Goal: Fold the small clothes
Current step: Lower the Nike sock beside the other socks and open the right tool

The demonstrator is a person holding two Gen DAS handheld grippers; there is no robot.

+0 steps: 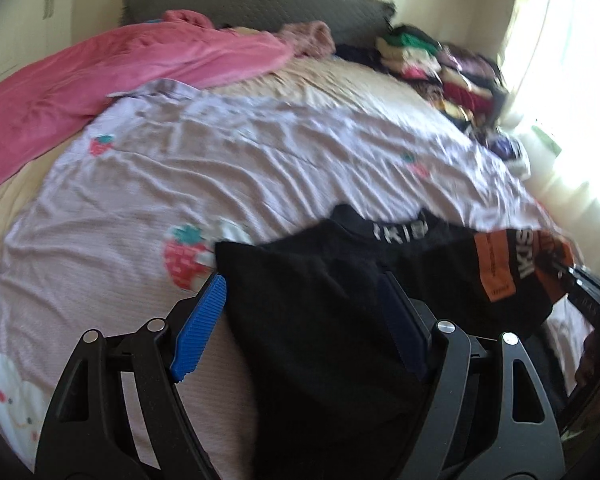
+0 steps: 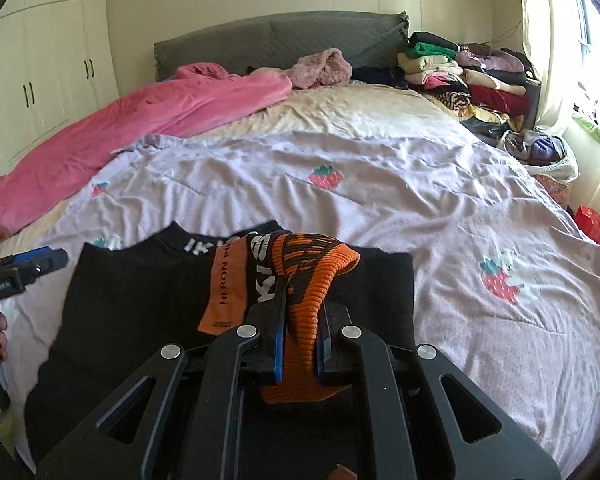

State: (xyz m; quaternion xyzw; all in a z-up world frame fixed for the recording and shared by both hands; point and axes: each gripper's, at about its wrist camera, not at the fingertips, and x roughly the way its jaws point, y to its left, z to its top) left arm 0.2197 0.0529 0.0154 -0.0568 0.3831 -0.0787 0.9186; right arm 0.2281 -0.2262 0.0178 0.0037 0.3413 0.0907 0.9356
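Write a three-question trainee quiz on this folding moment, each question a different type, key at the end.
1. True or false: the left gripper is shut on the black sweater.
2. Multiple choice: what does the right gripper hold? A) the pink blanket B) the sweater's orange-and-black cuff C) nothing
3. Fill in: the sweater lies on a lilac sheet printed with ______.

Key
1. False: its jaws stand wide open, with black fabric between the blue pads.
2. B: the jaws are closed on the cuff.
3. Strawberries.
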